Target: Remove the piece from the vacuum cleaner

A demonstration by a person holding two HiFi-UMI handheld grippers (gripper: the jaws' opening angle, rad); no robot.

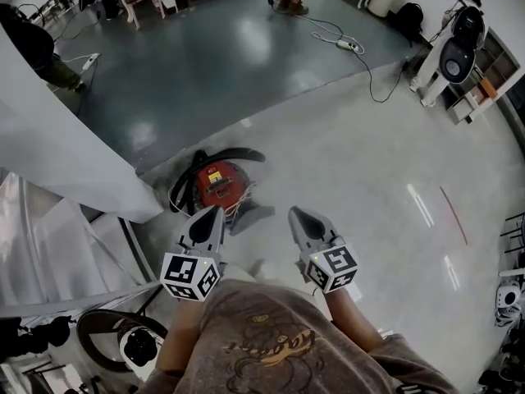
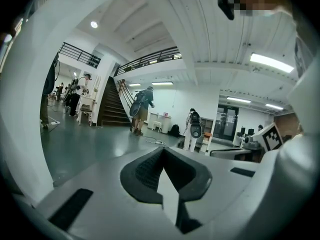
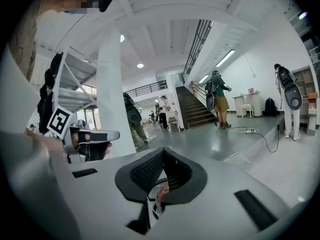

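left gripper (image 1: 217,211): your jaws are closed tip to tip with nothing between them. The left gripper view (image 2: 163,149) shows only open floor and a staircase (image 2: 111,106) beyond the tips.
right gripper (image 1: 294,213): also closed and empty, the pads meeting at the tip (image 3: 163,150).
pose: you hold both grippers side by side in front of your body, above the floor. The tips point forward and the marker cubes sit nearest you.
vacuum cleaner (image 1: 219,183): red body, standing on the floor ahead of your left gripper's tips in the head view, at the foot of the white panel (image 1: 66,150). A bit of its red shows through the gap under the closed jaws in the right gripper view (image 3: 161,191).
hose (image 1: 234,153): black, it curves round the far and left sides of the vacuum cleaner.
piece: can't single it out on the vacuum cleaner from these views.
contact: neither gripper touches the vacuum cleaner or the hose.
floor beyond: a power strip (image 1: 349,45) with a trailing cable lies well apart from the vacuum cleaner.
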